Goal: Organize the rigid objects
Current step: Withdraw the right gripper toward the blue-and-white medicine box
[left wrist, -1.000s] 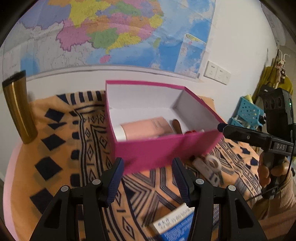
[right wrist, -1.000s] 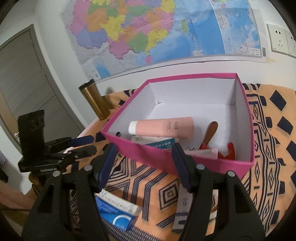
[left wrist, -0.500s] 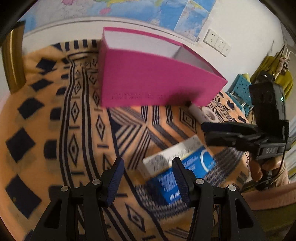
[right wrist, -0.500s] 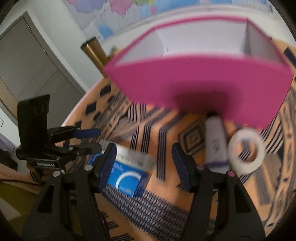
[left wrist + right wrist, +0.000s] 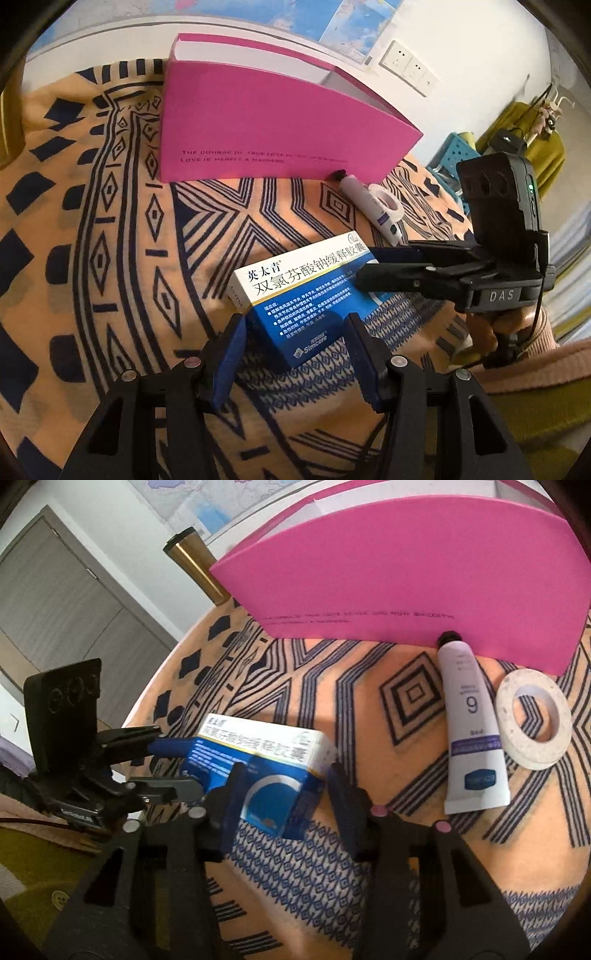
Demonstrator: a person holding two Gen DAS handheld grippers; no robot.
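Note:
A blue and white medicine box [image 5: 303, 291] lies on the patterned cloth in front of the pink box [image 5: 266, 122]. My left gripper [image 5: 293, 325] stands open, with the near end of the medicine box between its fingers. From the right, my right gripper [image 5: 367, 267] reaches over the other end. In the right wrist view the medicine box [image 5: 266, 760] sits between the right gripper's [image 5: 286, 768] jaws, which are closing; a small gap shows at the right pad. The left gripper [image 5: 173, 766] comes in from the left.
A white tube [image 5: 469, 731] and a roll of white tape [image 5: 532, 720] lie on the cloth [image 5: 369, 716] just before the pink box [image 5: 406, 579]. A gold tumbler [image 5: 195, 561] stands behind, at the table's far left. A sleeve [image 5: 524, 358] holds the right gripper.
Both grippers have sunk and tipped down, from facing the pink box's open top to straddling the medicine box on the cloth. The right jaws have narrowed.

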